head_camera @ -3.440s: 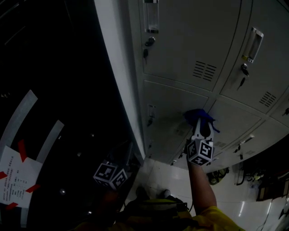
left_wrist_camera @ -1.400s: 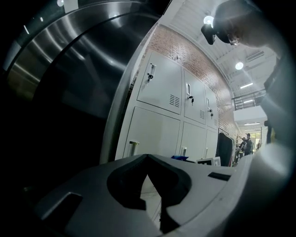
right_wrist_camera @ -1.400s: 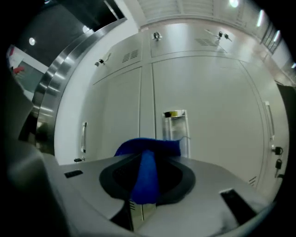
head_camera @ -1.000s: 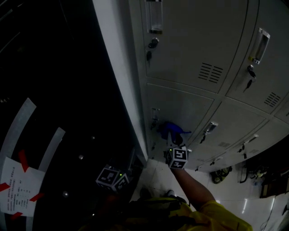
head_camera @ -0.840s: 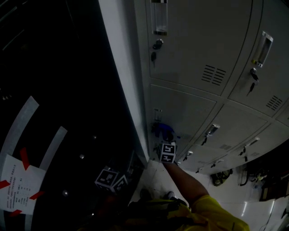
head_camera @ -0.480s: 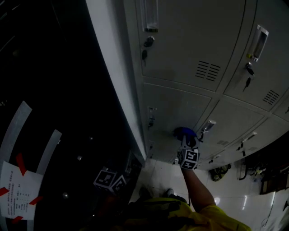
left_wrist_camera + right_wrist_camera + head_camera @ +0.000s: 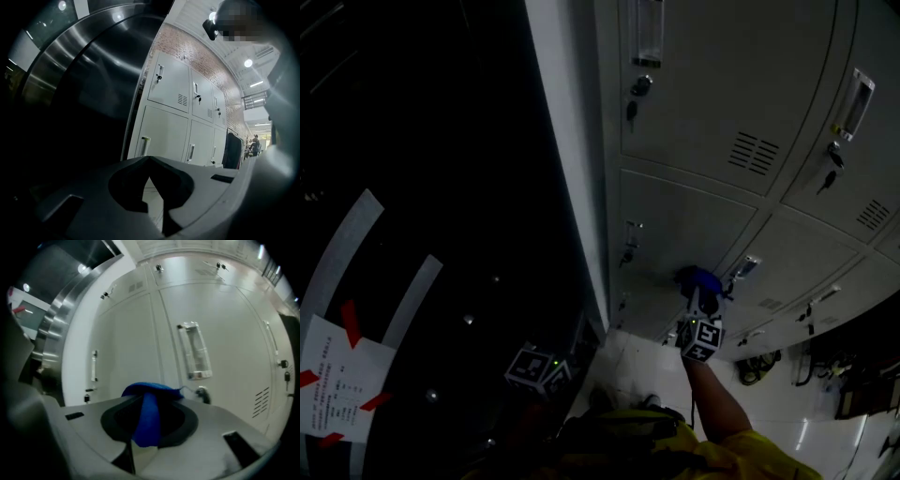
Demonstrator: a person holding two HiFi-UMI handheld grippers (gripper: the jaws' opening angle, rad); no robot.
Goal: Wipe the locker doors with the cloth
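Note:
The grey locker doors point(image 7: 712, 141) fill the upper right of the head view, each with a handle and a key lock. My right gripper point(image 7: 701, 291) is shut on a blue cloth point(image 7: 699, 279) and presses it against a lower door near that door's handle point(image 7: 744, 266). In the right gripper view the blue cloth point(image 7: 149, 414) hangs bunched between the jaws, close to a locker door point(image 7: 229, 357) with a clear handle point(image 7: 194, 351). My left gripper point(image 7: 546, 367) hangs low by the dark wall, its jaws together with nothing in them point(image 7: 150, 161).
A dark curved metal wall point(image 7: 441, 206) runs left of the lockers, with a white notice point(image 7: 337, 380) taped low on it. Pale floor tiles point(image 7: 637, 370) show at the lockers' foot. Dark bags or clutter point(image 7: 853, 384) lie at the far right.
My right gripper swept the cloth across the lower doors, from the right to the left edge and back rightward to the door handle. The left gripper stayed low.

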